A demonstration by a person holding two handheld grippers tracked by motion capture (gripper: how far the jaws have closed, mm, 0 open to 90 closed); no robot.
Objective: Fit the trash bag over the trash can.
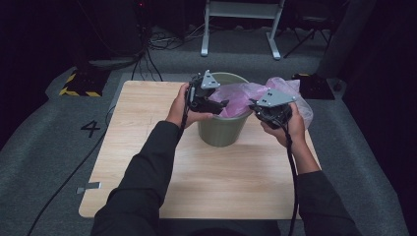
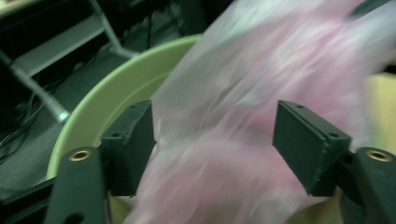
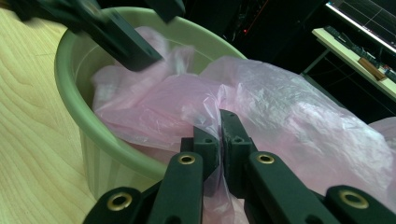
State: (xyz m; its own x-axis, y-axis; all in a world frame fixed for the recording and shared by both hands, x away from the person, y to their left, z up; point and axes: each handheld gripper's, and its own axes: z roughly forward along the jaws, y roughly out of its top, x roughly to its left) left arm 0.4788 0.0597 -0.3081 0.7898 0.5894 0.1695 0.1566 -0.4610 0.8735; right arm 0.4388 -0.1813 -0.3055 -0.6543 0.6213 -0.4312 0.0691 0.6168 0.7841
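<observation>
On the wooden table (image 1: 147, 172) stands a green bin (image 1: 221, 130) with a pink plastic bag (image 1: 241, 96) half in it, spilling over the far right rim. The right tool (image 3: 219, 128) pinches a fold of the bag, jaws pressed together. The left tool (image 2: 215, 140) has its jaws spread, the film loose between them.

Bucket (image 1: 223, 129) standing on the table (image 1: 147, 162), toward the far edge, right of centre. Bag (image 1: 246, 93) lying partly in the bucket, spilling over its right rim toward the table's far right corner. Left gripper (image 1: 222, 104) over the bucket's left rim, jaws apart with bag between them. Right gripper (image 1: 254, 105) at the bucket's right rim, pinching a fold of bag (image 3: 280, 121). Near half of the table beneath the forearms.
</observation>
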